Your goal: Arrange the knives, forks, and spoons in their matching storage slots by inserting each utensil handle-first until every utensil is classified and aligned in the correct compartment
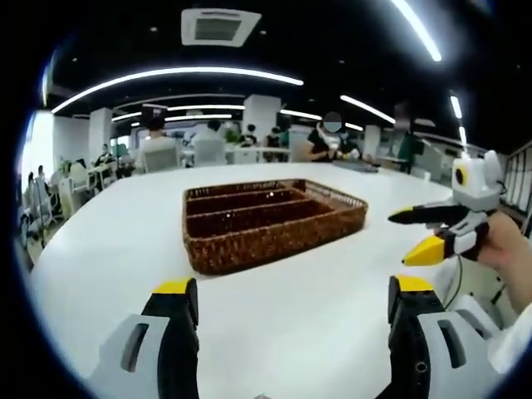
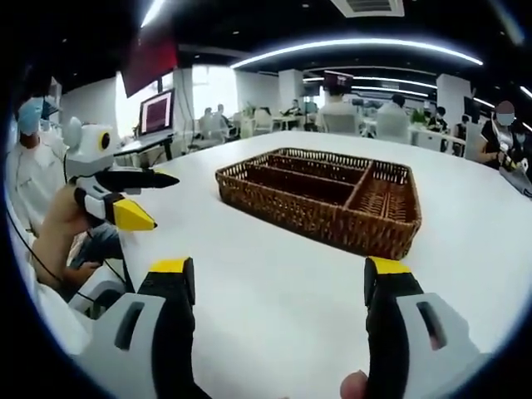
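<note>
Two handheld grippers hover low over the broad white bench [image 1: 125,233], both with nothing in them. Nearest in the left gripper view, the left gripper [image 1: 293,299] shows its black, yellow-tipped jaws spread wide, bare bench between them. The right gripper [image 2: 278,278] looks the same in its own view: jaws parted, nothing pinched. Each also crosses into the other's picture, held by a hand at the edge, and from the side its yellow and black tips stand visibly apart. My guess is that both are held open and level like this because no utensil has been picked up yet; they look poised at the near edge, facing the work.

Further out, in the middle of the bench, sits the brown woven wicker cutlery tray [image 1: 274,241], well apart from either gripper. It is a shallow rectangle. From the left gripper view its long axis runs from near left towards far right, with long narrow slots running lengthwise inside. The right gripper view shows the same tray [image 2: 332,224] from the other side: long slots along its length and a shorter cross compartment at the end nearer that camera's right. I can see no knives, forks or spoons lying in the slots or on the bench around it, so the sorting looks unstarted.

Beyond the bench, people sit at desks under long ceiling lights.
</note>
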`<action>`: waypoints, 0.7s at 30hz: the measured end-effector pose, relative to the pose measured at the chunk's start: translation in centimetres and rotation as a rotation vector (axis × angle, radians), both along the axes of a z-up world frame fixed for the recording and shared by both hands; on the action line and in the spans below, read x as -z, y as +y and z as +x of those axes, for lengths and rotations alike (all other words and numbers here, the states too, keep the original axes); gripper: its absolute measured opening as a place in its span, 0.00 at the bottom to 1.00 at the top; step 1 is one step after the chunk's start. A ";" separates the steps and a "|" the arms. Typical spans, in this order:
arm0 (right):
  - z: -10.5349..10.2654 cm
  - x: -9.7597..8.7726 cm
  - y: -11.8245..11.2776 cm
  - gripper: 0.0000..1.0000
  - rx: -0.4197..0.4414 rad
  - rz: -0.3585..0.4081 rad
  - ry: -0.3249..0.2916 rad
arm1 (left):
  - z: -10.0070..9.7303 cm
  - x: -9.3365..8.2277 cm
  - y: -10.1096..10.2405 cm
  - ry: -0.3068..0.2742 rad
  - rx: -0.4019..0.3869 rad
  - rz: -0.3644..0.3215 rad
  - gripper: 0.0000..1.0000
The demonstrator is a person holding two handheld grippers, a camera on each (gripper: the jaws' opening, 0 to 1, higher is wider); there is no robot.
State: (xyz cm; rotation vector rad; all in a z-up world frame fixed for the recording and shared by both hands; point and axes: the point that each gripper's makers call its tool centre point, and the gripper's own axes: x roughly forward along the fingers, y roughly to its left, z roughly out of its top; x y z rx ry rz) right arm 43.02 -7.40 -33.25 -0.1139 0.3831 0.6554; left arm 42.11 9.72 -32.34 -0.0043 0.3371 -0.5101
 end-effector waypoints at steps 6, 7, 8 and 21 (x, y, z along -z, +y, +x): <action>0.0 0.1 0.0 0.87 -0.001 0.000 0.001 | 0.0 0.0 -0.1 0.000 0.003 0.000 0.96; 0.0 0.1 0.0 0.87 0.000 0.002 0.002 | 0.0 0.0 -0.1 0.000 0.003 -0.001 0.96; 0.0 0.1 -0.1 0.87 0.000 0.000 0.003 | 0.1 0.0 -0.2 0.001 0.004 -0.002 0.96; 0.0 0.6 0.0 0.87 -0.001 0.006 0.014 | 0.2 0.1 -0.4 0.006 0.010 0.005 0.96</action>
